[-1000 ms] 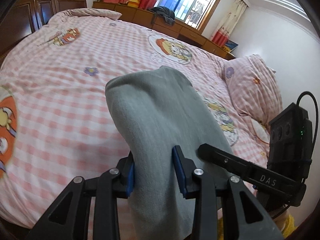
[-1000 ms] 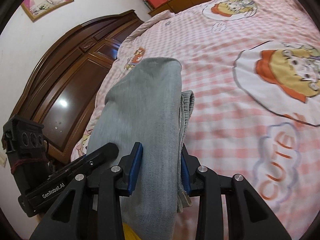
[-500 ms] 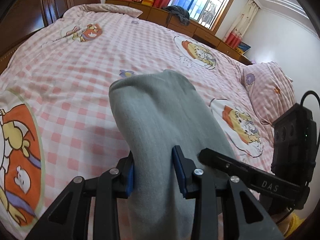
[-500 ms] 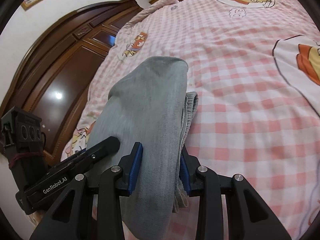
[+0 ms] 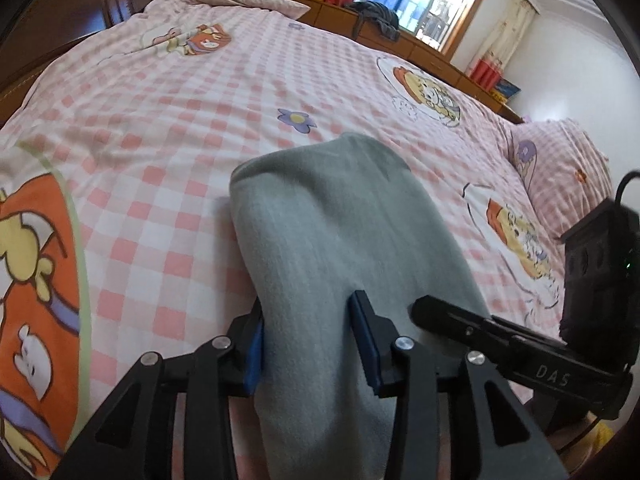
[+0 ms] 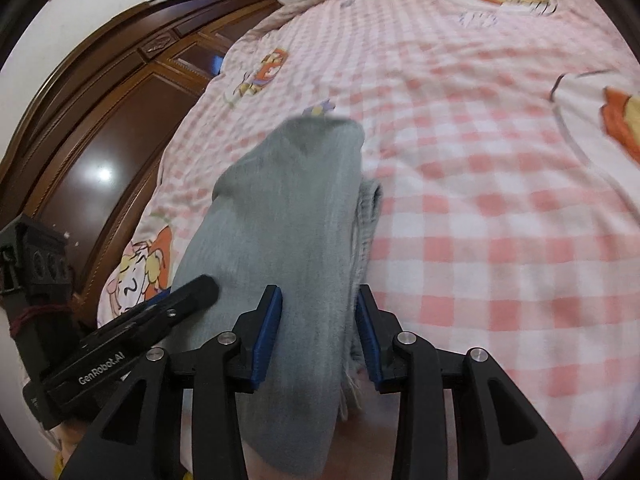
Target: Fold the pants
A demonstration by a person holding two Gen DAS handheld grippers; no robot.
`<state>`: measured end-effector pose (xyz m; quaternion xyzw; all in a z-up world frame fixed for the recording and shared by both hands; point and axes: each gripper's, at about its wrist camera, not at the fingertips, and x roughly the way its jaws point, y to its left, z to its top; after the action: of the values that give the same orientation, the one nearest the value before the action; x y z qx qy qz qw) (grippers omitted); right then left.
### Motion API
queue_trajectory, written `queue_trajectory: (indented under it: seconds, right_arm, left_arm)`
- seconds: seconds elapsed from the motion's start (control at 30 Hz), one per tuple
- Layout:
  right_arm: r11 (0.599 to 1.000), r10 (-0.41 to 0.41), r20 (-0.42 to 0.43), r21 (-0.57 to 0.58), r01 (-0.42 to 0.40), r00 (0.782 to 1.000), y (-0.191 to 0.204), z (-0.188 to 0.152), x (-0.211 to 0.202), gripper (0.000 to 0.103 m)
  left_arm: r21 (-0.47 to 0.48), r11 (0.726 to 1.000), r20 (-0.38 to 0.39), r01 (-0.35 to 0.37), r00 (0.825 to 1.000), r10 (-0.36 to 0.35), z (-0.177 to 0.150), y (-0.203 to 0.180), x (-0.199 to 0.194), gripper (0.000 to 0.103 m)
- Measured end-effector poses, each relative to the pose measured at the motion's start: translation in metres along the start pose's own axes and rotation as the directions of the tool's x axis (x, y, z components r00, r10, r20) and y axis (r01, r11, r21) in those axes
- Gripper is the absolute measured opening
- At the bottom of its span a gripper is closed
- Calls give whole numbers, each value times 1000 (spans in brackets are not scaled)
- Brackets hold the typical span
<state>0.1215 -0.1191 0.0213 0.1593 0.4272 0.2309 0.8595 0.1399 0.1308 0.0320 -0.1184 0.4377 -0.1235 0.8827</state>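
Pink checked bed [image 5: 168,152] with cartoon prints, dark wooden wardrobe [image 6: 104,128] beside it, folded grey pants [image 5: 340,240] draped forward over the bedspread, left gripper [image 5: 310,340] jaws opening with the cloth between them, right gripper [image 6: 316,332] jaws narrow, clamping the pants' other edge.

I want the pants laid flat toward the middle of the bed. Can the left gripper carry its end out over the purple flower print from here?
Probably yes. The left gripper, its jaws opening, has the grey pants between them; only bare checked bedspread lies before the purple flower print.
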Motion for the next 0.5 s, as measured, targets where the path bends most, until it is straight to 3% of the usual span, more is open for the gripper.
queue_trajectory:
  seconds: [0.13, 0.17, 0.3, 0.4, 0.5]
  right_arm:
    - [999, -20, 97, -43, 25, 995, 9, 3, -27, 36]
    - [997, -13, 111, -68, 21, 994, 14, 5, -29, 29]
    - [991, 8, 77, -131, 2, 997, 31, 13, -5, 20]
    - [993, -21, 55, -119, 28, 998, 26, 13, 23, 17]
    - [994, -47, 59, -99, 52, 997, 10, 14, 39, 1]
  left_arm:
    - [2, 998, 63, -55, 996, 55, 0, -6, -23, 40]
    - [5, 998, 78, -70, 994, 70, 0, -8, -28, 40]
    - [14, 998, 147, -59, 987, 56, 9, -16, -41, 36]
    - [35, 998, 149, -56, 988, 50, 24, -22, -27, 32]
    - [21, 998, 133, -51, 990, 47, 36, -17, 0, 28]
